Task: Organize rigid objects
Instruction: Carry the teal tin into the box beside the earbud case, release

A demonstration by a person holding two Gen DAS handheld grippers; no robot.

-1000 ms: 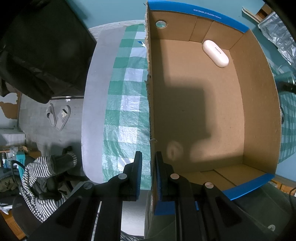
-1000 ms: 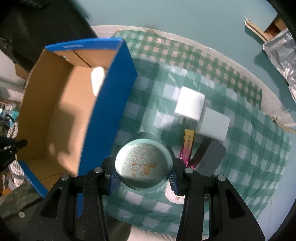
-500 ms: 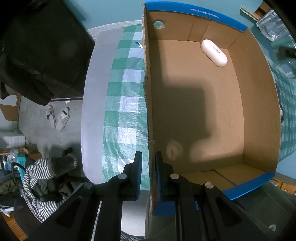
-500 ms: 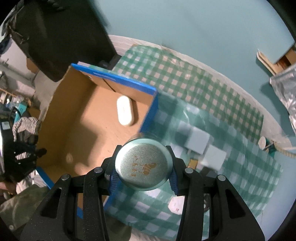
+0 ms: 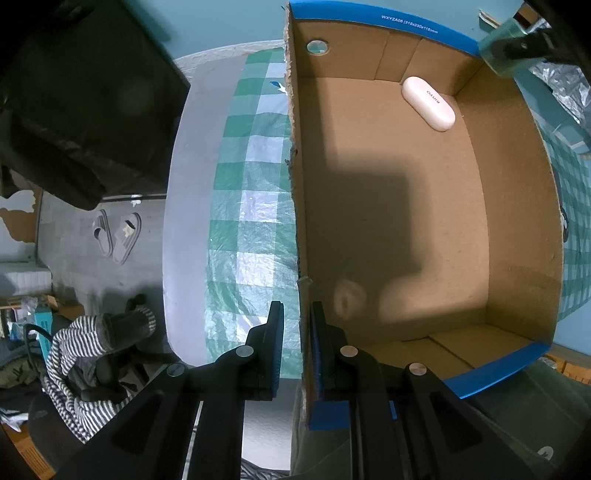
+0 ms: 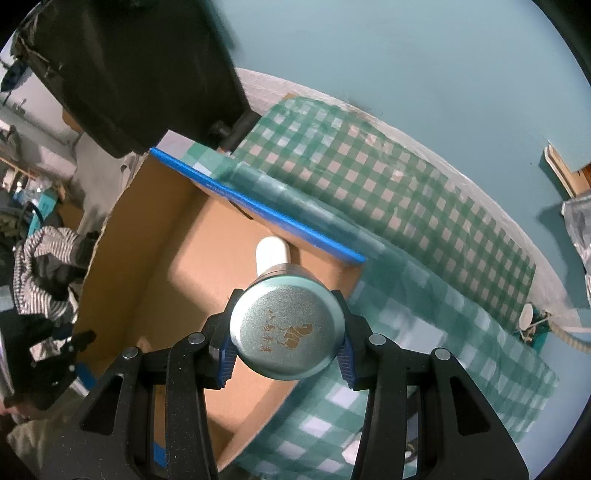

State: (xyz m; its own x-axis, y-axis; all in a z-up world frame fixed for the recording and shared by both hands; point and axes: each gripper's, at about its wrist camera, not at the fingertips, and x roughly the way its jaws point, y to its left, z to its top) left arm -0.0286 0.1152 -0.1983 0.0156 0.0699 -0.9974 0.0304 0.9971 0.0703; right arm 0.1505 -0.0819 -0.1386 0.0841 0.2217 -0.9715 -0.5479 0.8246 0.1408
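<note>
A cardboard box [image 5: 517, 206] sits on a checked tablecloth [image 5: 243, 206] over a table. Inside, an oval case [image 5: 427, 103] lies in the far right corner. A round tin [image 6: 288, 328] hangs above the box's near right corner.

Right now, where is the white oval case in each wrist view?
Left wrist: white oval case lies on the box floor, upper right, near the far corner.
Right wrist: centre, only its end shows above the round tin.
Shared landmark: the cardboard box's blue rim.
</note>
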